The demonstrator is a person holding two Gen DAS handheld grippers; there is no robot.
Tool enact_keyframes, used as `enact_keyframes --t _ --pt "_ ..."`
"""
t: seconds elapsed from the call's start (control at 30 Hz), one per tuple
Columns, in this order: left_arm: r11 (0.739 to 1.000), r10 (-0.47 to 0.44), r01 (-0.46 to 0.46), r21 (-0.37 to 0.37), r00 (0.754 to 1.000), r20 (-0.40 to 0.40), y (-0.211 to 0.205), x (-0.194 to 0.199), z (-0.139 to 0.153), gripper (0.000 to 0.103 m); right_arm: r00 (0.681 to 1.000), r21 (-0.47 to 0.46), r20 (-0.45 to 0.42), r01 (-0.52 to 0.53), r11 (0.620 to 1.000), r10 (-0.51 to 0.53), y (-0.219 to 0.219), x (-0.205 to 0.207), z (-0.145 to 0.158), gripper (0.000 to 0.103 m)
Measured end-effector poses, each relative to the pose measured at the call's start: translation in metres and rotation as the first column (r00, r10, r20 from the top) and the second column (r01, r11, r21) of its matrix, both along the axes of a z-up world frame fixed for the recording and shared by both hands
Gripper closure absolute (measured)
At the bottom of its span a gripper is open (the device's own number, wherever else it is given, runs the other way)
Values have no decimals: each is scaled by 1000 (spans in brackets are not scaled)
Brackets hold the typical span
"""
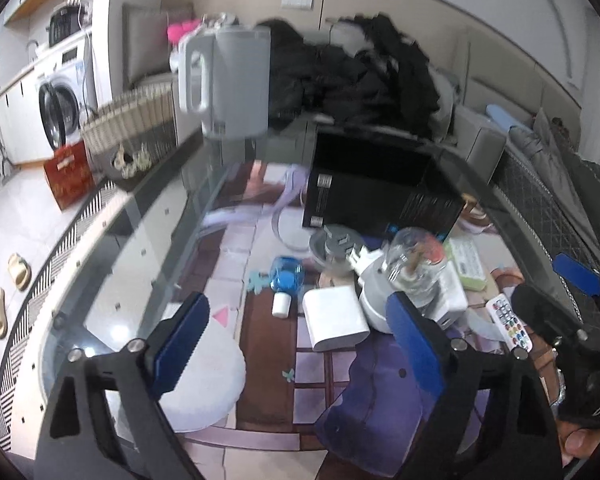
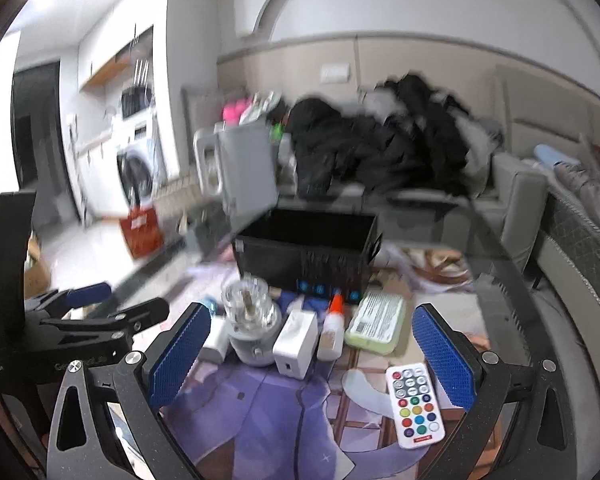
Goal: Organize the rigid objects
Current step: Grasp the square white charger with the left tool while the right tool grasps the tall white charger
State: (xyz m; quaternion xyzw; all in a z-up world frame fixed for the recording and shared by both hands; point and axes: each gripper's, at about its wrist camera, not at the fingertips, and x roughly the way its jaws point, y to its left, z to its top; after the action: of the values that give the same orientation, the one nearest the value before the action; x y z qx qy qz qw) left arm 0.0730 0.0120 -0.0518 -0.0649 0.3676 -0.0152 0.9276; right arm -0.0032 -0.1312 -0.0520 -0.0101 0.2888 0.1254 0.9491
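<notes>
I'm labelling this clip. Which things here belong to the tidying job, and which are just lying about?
Job:
black box
remote control
white adapter
glue bottle
green case
glass jar

Lying about:
kettle
dark clothes
washing machine
slippers

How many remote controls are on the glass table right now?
1. The remote control lies at the near right of the table, in front of the green case. Others may be hidden.

One black box (image 2: 306,250) at the far side; one grey kettle (image 1: 236,84) beyond it; one remote (image 2: 416,404) near right; one green case (image 2: 376,322); one glue bottle (image 2: 334,326); two white adapters (image 2: 296,342); one glass jar (image 2: 247,300); two slippers (image 1: 8,292) far left.
</notes>
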Motion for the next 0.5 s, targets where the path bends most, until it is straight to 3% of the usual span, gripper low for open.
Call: enact_keyframes --t 0.1,0.17,0.27,0.43,0.5 --pt "1000 -17 16 -11 998 -64 -2 11 -12 19 998 -31 -57 -18 999 16 7 17 -12 0" --pt "999 -27 24 -23 994 -110 -3 19 -19 27 997 -55 -81 -21 998 17 13 26 -20 1" --pt "1000 -14 11 -24 990 -142 -2 28 -27 31 990 -49 -141 -39 998 32 16 40 -29 7" --pt "999 -25 19 -37 984 -175 -5 36 -35 33 970 -53 -240 -50 997 36 19 66 -49 27" --pt "999 -41 36 -31 983 -177 -10 38 -35 33 964 -34 -264 -49 998 39 17 71 -55 31"
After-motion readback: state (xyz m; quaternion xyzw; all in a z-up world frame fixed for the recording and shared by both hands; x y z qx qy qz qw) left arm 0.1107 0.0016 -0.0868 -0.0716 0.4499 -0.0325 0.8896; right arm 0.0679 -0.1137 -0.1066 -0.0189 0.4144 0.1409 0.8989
